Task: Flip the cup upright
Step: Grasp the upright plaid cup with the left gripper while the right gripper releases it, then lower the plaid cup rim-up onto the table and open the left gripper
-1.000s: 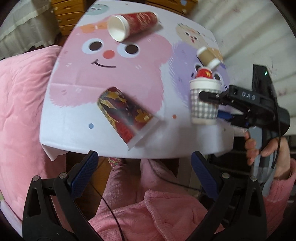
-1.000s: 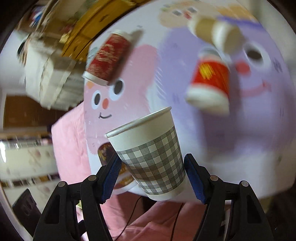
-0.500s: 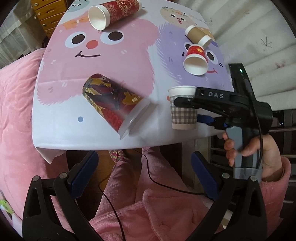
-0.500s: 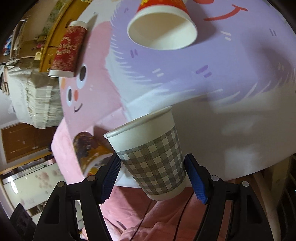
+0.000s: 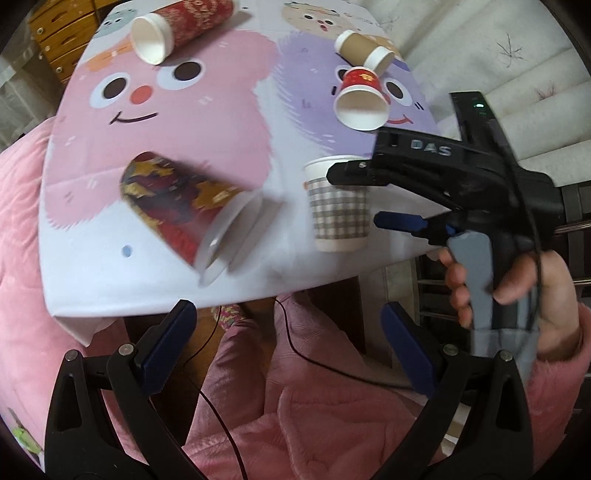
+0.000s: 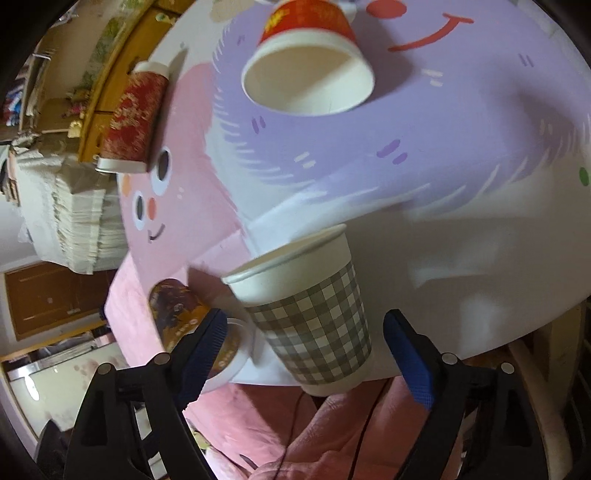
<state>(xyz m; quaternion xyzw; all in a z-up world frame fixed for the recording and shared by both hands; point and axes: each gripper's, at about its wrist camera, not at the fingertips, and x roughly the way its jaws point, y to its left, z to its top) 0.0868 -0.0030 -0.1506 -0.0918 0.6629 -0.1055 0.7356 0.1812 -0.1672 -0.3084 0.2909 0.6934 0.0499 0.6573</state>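
Note:
A grey checked paper cup [image 5: 338, 206] stands upright near the table's front edge; it also shows in the right wrist view [image 6: 310, 317]. My right gripper [image 6: 303, 347] is open, its fingers standing apart on either side of the cup without touching it. My left gripper [image 5: 284, 350] is open and empty, held below the table's front edge. A dark patterned cup [image 5: 177, 201] lies on its side at the front left. A small red cup [image 5: 360, 98], a brown cup [image 5: 364, 48] and a tall red cup [image 5: 181, 26] lie on their sides further back.
The table [image 5: 221, 110] has a cartoon cloth with pink and purple faces. A pink quilt [image 5: 18, 221] lies to the left, and pink-clad legs [image 5: 295, 406] below the front edge. A wooden dresser [image 5: 55, 33] stands behind.
My right gripper has opened and let go of the checked cup, which now stands on the table. The left gripper has moved closer to the table.

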